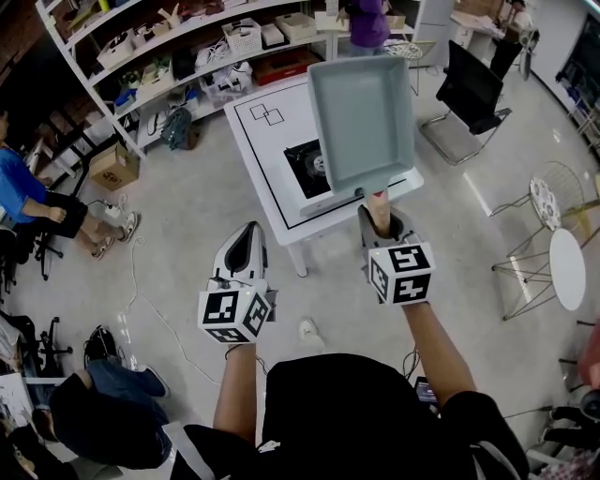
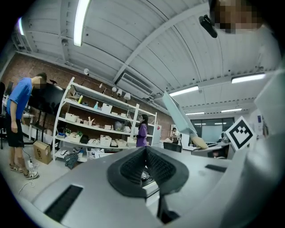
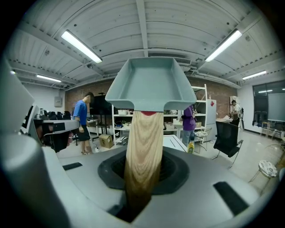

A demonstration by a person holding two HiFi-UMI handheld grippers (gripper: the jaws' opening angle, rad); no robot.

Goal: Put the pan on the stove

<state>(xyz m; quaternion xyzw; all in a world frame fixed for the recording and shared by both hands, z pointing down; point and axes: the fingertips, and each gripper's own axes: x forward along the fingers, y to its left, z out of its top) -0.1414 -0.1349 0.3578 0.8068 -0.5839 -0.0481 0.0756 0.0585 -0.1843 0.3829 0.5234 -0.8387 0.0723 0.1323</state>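
A square grey-blue pan (image 1: 361, 111) with a wooden handle (image 3: 143, 147) is held up in the air, tilted, above the near edge of the white table (image 1: 272, 192). My right gripper (image 1: 380, 217) is shut on that handle, and the pan (image 3: 150, 84) fills the upper middle of the right gripper view. On the table sits the black stove (image 1: 312, 161), partly hidden behind the pan. My left gripper (image 1: 246, 234) hangs lower left over the floor, shut with nothing in it; its pads (image 2: 153, 167) meet. From the left gripper view the pan (image 2: 178, 116) shows edge-on.
White shelves (image 1: 187, 56) with boxes line the back wall. A black chair (image 1: 466, 94) stands right of the table, and a wire chair (image 1: 548, 202) and round white table (image 1: 568, 267) sit further right. People stand or sit at left (image 1: 28, 202) and behind (image 1: 368, 23).
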